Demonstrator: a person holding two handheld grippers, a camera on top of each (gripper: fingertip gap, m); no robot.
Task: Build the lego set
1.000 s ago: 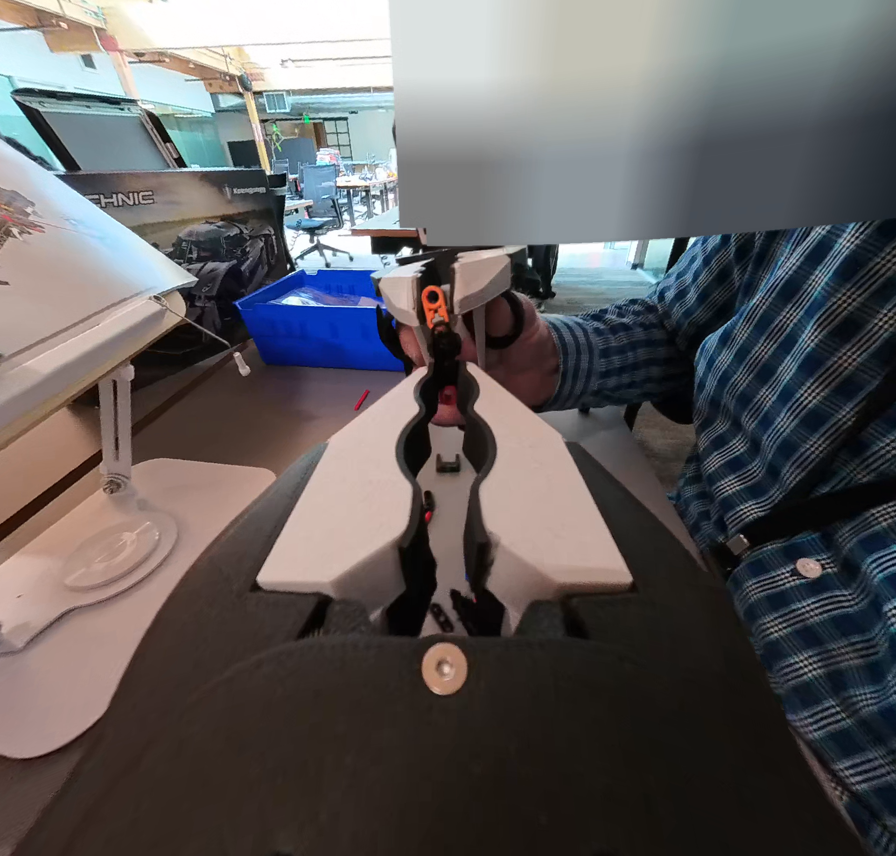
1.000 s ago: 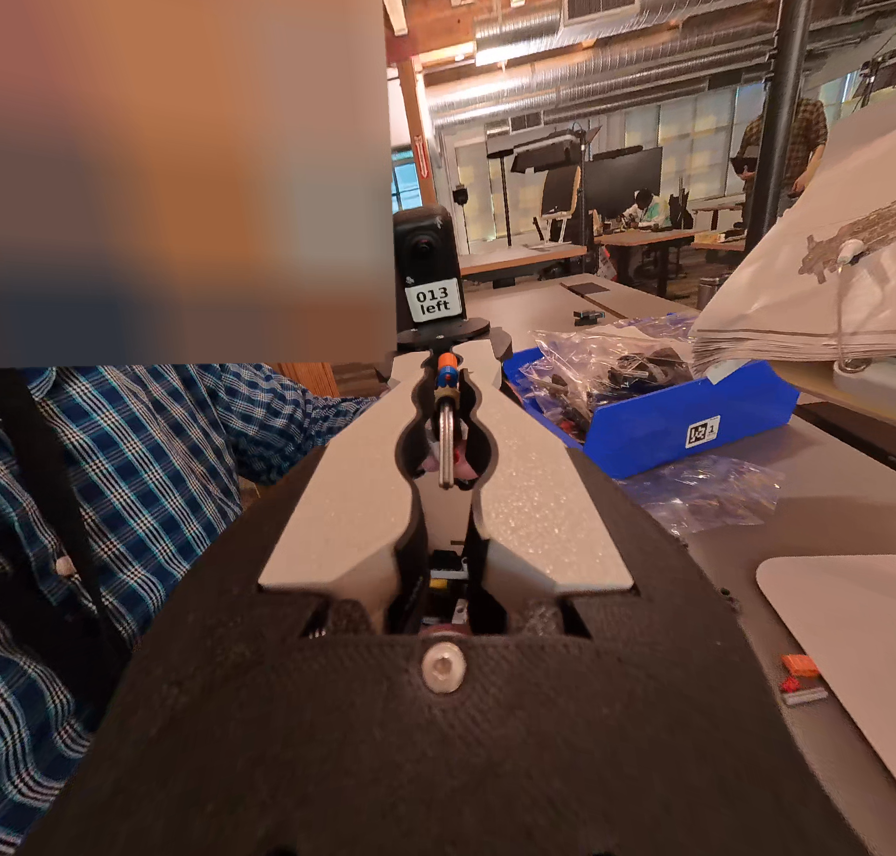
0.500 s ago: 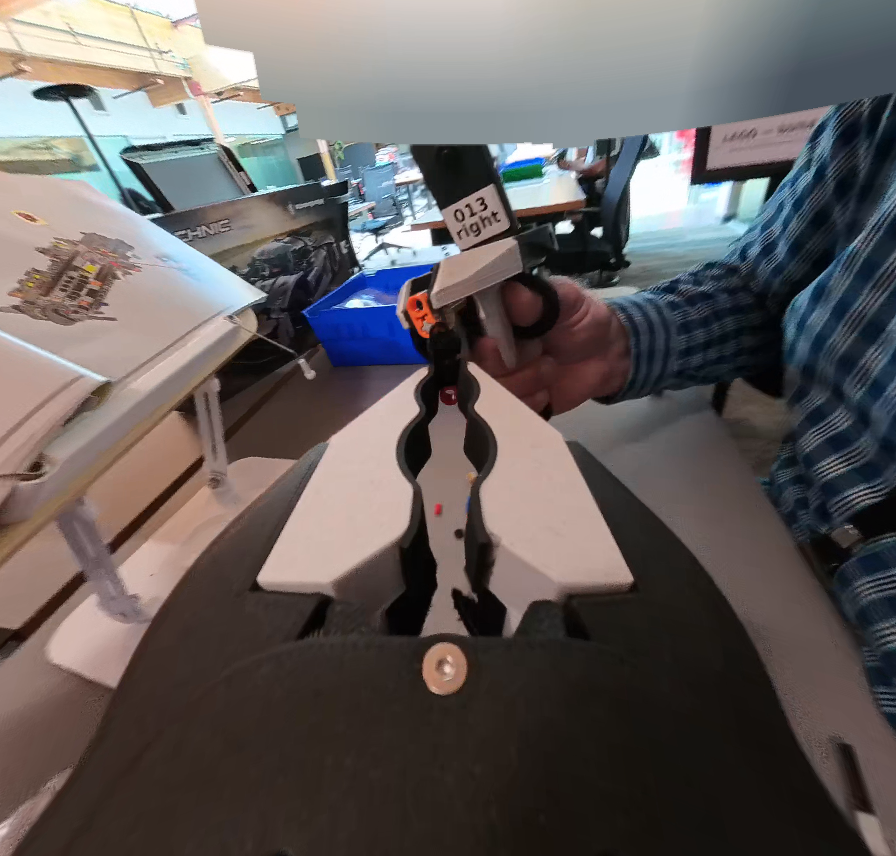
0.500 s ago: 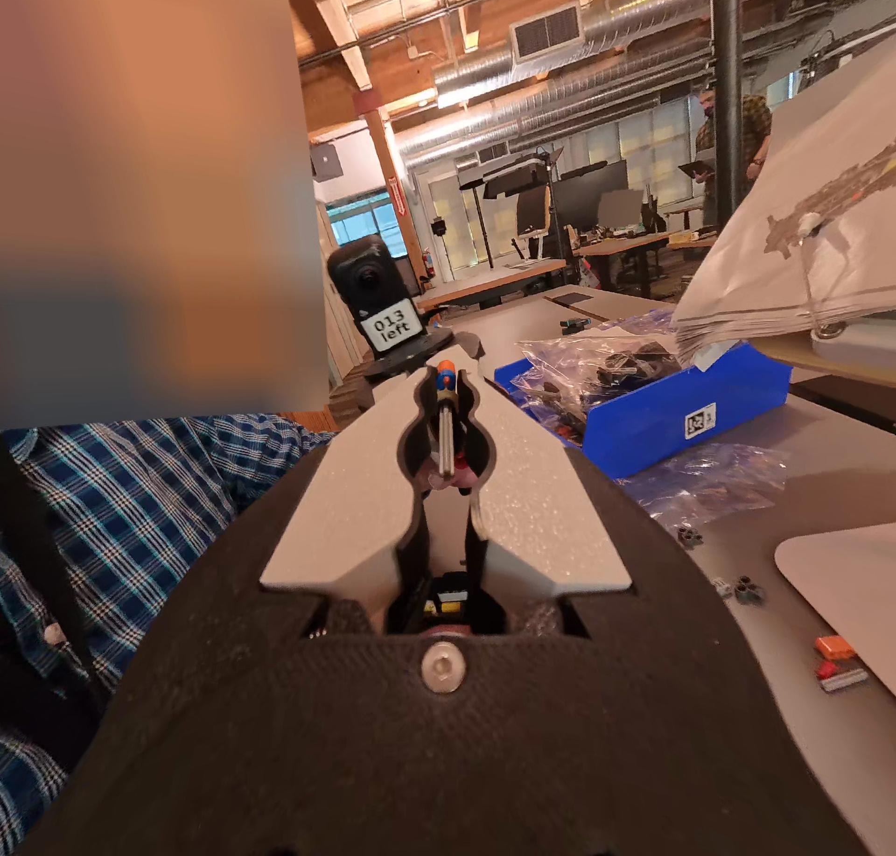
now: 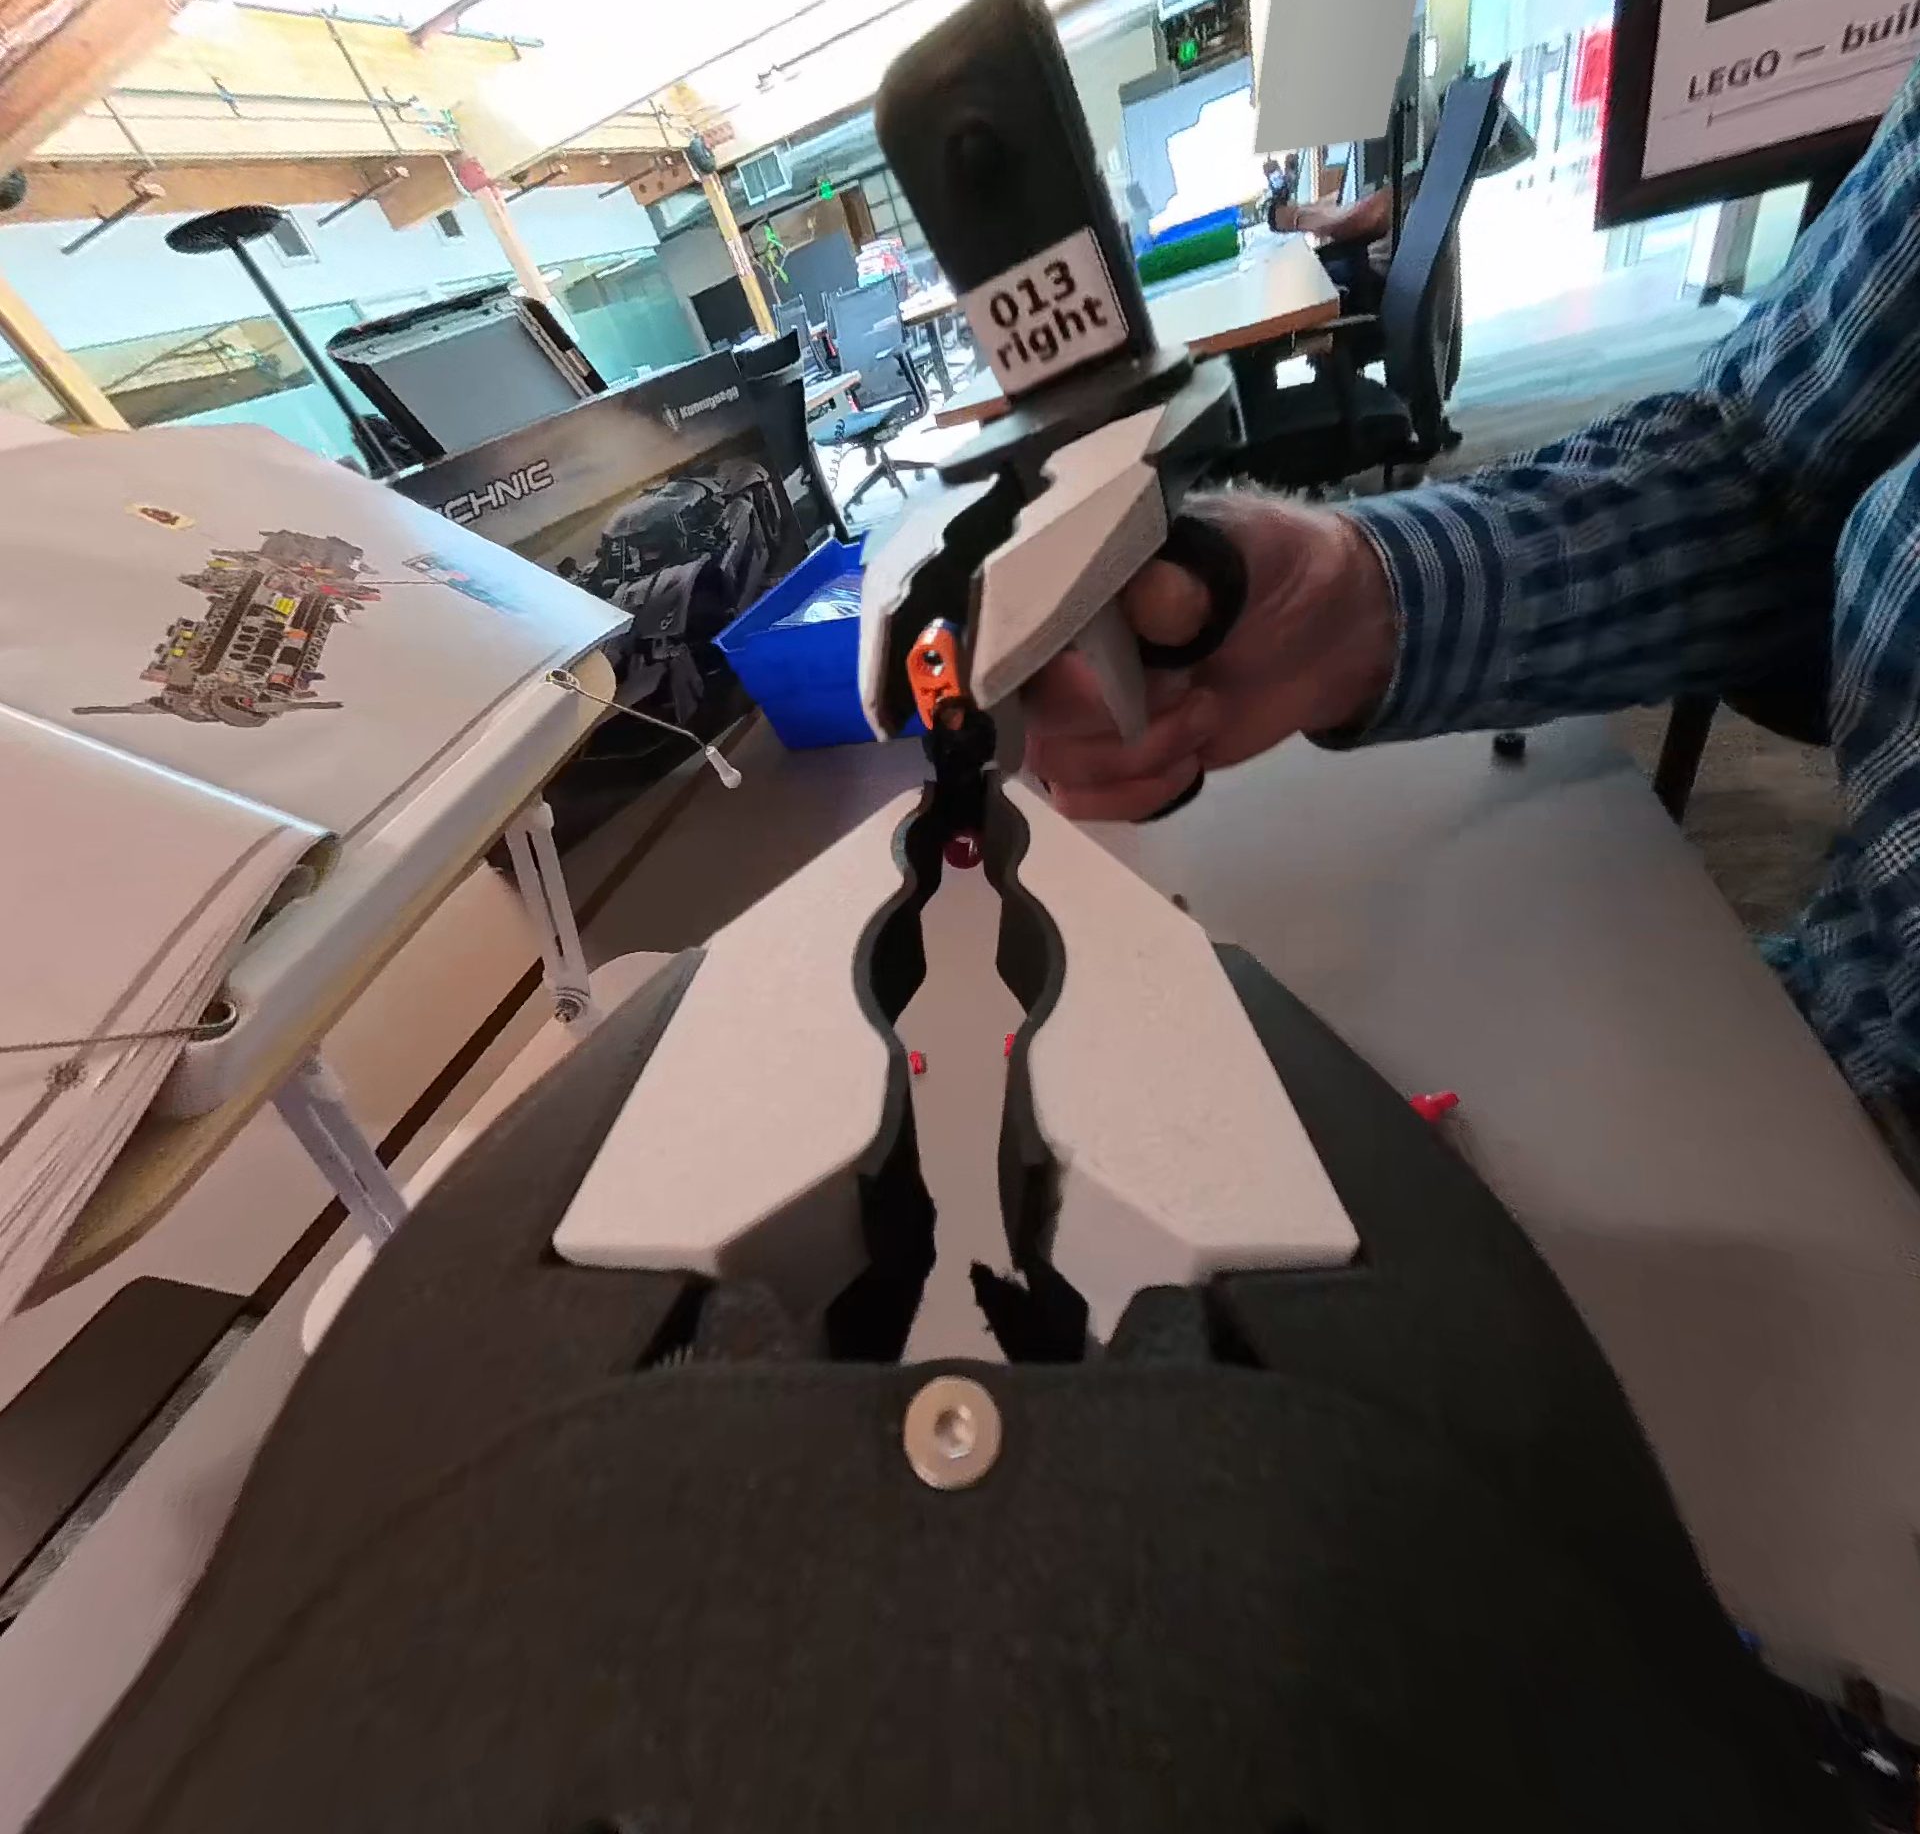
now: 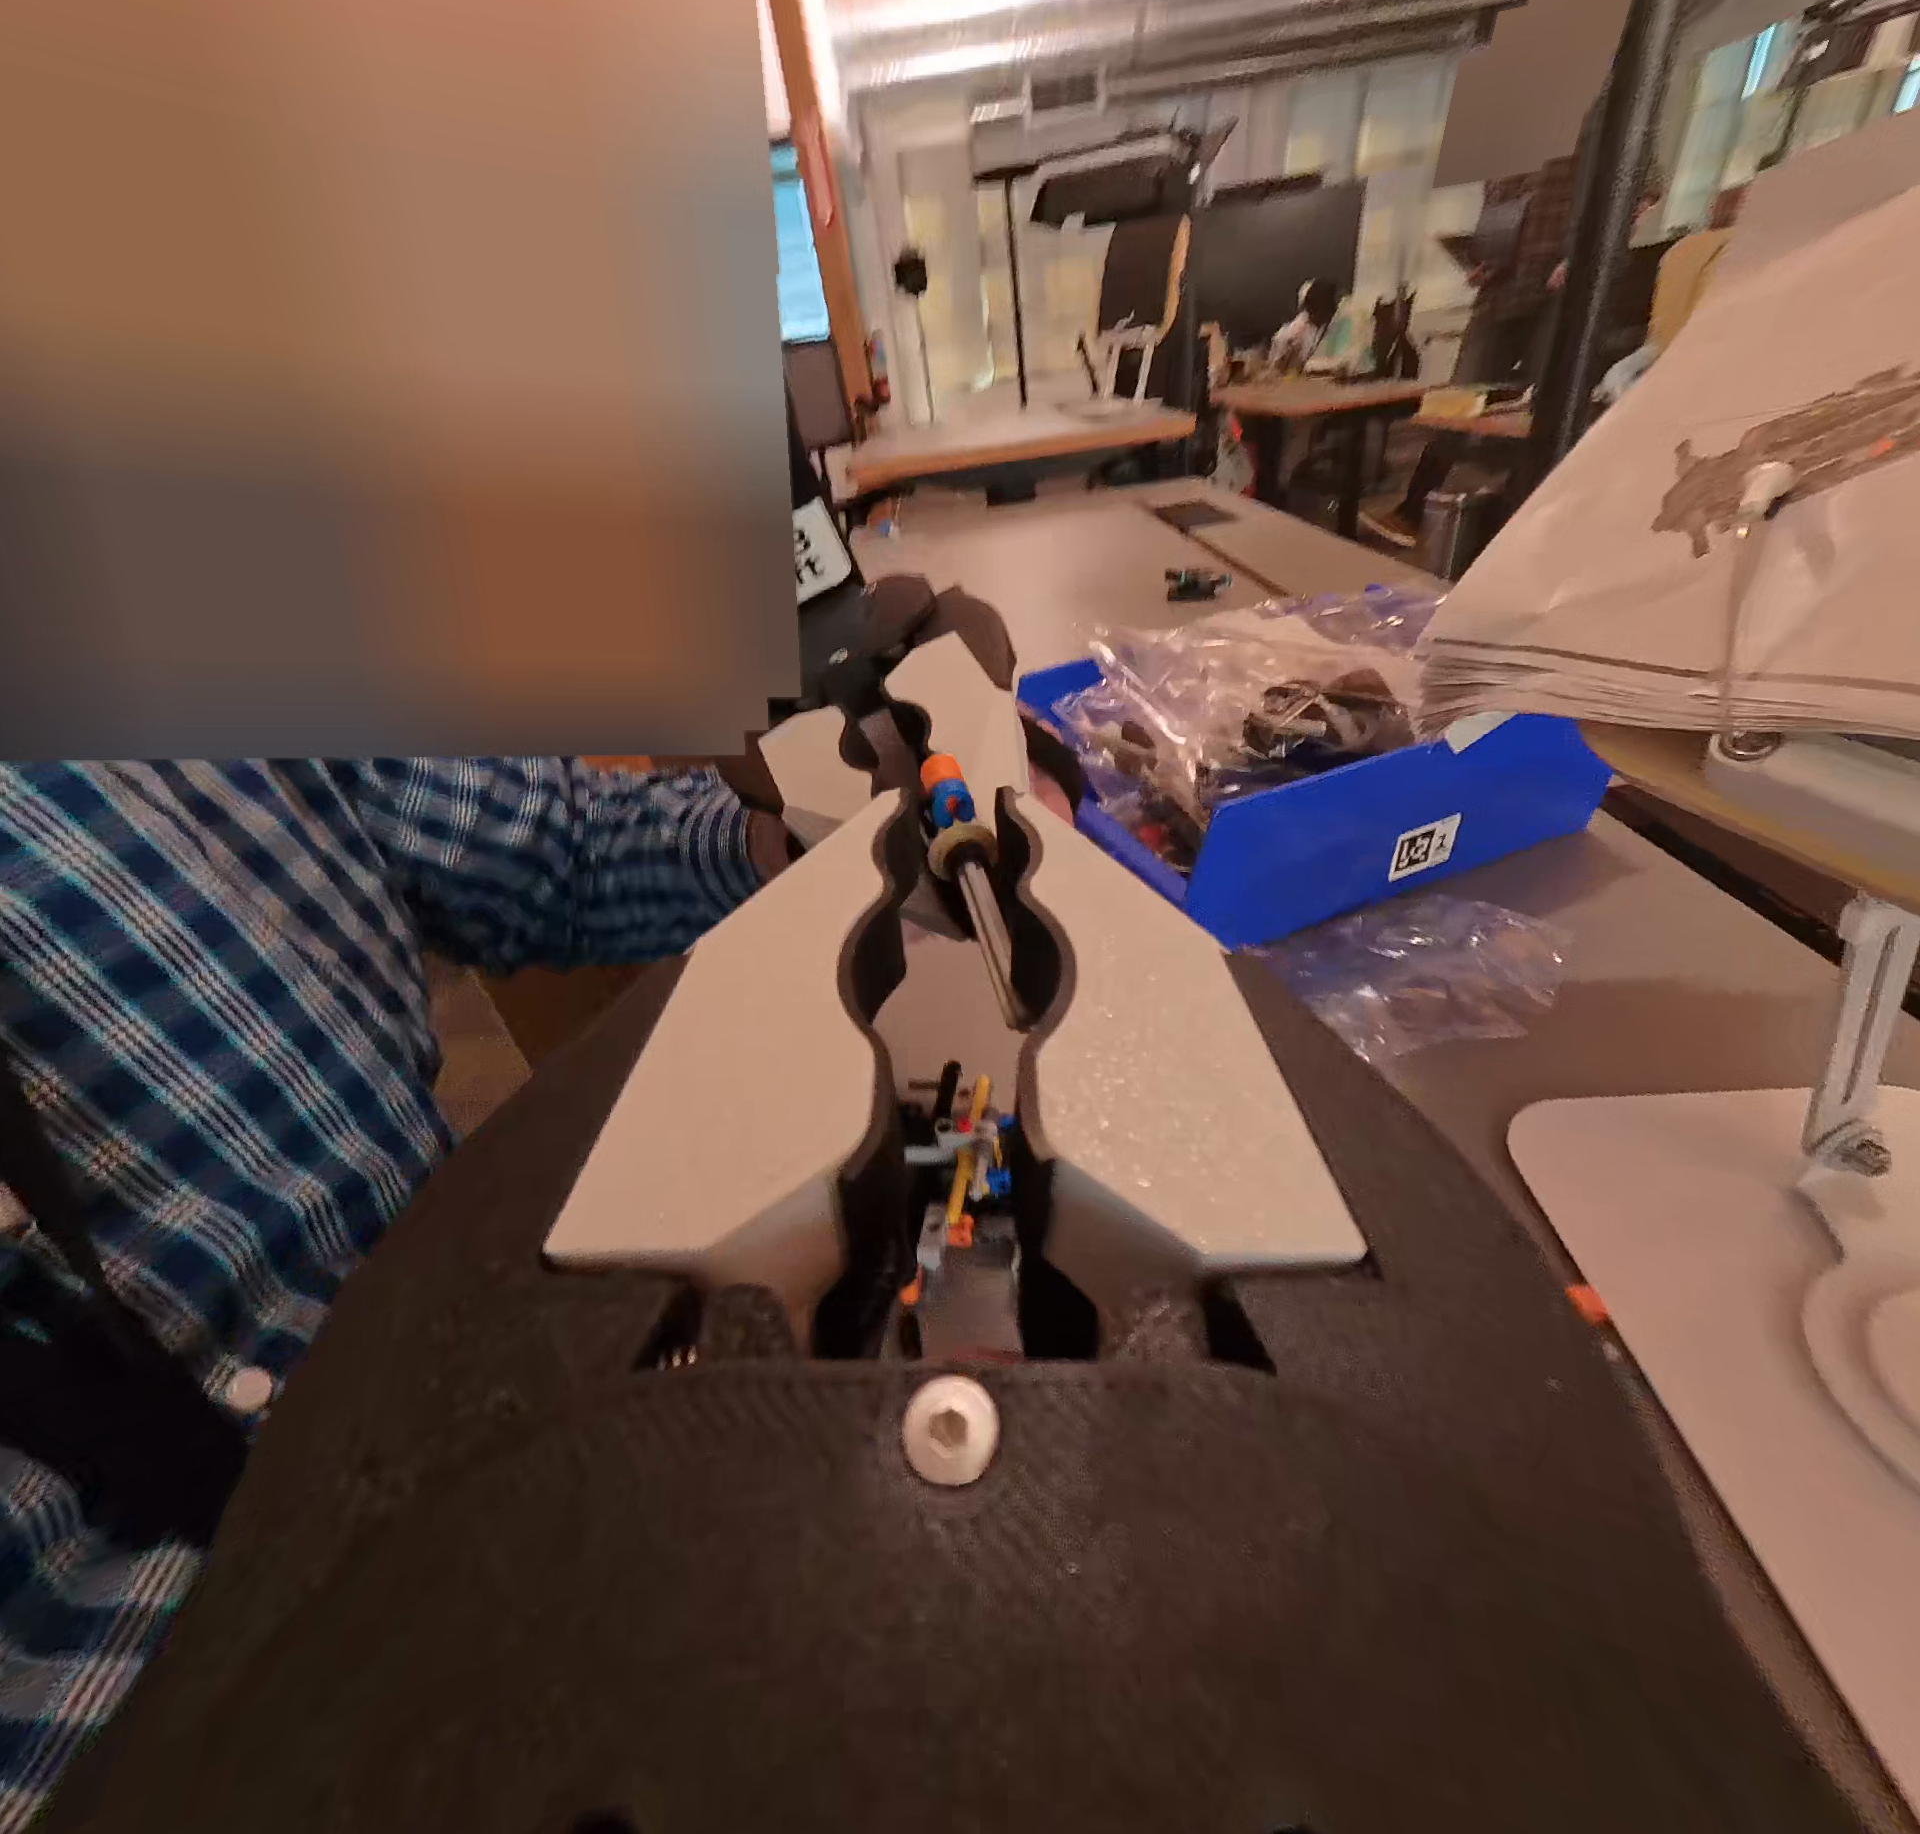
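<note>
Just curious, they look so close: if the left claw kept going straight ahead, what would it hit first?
Most likely the right claw, directly ahead and nearly tip to tip; a small lego piece already bridges the two.

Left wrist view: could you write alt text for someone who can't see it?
Two white gripper fingers pinch a small black Lego piece, joined to an orange connector held by a second handheld gripper opposite. An open instruction booklet on a stand sits left, a blue bin behind.
</note>
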